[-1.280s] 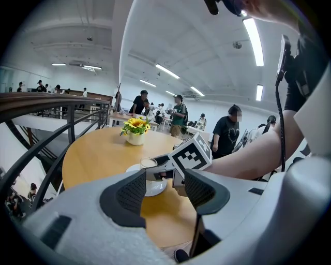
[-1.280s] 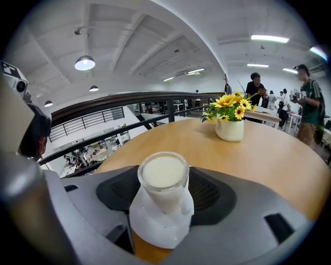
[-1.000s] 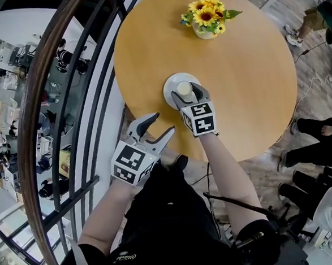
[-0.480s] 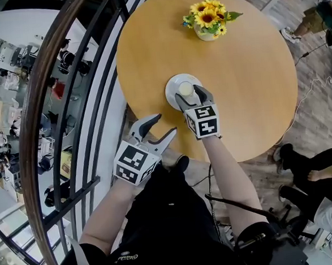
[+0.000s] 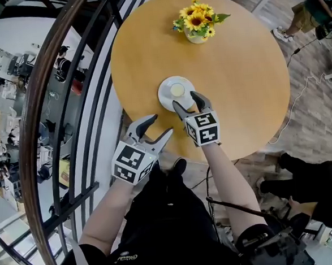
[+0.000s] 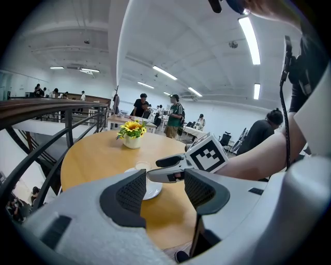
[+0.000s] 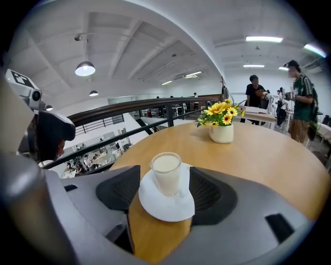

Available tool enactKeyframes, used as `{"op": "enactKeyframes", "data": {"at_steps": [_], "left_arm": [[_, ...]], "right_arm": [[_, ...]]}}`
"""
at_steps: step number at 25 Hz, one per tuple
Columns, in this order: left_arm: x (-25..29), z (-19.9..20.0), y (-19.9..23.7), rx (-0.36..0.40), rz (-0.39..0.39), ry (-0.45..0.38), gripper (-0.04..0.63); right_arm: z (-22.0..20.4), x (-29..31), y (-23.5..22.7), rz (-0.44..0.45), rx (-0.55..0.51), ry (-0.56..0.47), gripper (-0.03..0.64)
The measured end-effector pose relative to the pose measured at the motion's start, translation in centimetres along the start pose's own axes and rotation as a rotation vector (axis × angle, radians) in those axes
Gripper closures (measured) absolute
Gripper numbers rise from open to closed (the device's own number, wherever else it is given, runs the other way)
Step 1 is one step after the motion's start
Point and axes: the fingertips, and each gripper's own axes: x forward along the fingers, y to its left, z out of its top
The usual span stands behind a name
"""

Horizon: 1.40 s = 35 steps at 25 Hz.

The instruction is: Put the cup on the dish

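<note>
A small glass cup (image 5: 177, 90) of milky drink stands upright on the white dish (image 5: 165, 98) on the round wooden table (image 5: 246, 67). My right gripper (image 5: 185, 100) is open, its fingertips at the dish's near edge, just short of the cup. In the right gripper view the cup (image 7: 166, 173) stands on the dish (image 7: 165, 206) ahead of the wide-set pads, and neither pad touches it. My left gripper (image 5: 161, 125) hangs open and empty off the table's near-left edge. The left gripper view shows the cup (image 6: 141, 166) beyond its empty jaws.
A white pot of sunflowers (image 5: 195, 22) stands at the far side of the table. A dark curved railing (image 5: 79, 107) runs close along the table's left. People's legs and cables are on the floor at right.
My right gripper has drawn back toward me from around the cup, which stays on the dish. The left gripper has hardly moved.
</note>
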Motion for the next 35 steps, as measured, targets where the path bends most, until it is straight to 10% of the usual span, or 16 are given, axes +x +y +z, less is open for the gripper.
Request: {"op": "enactKeyframes", "data": {"at_steps": [35], "left_arm": [[-2.3,15.1,-9.5,0.205,-0.025,-0.227,0.438]], "right_arm": [[13.0,-23.8,4.3,-0.087,0.02,-0.445,0.561]]}}
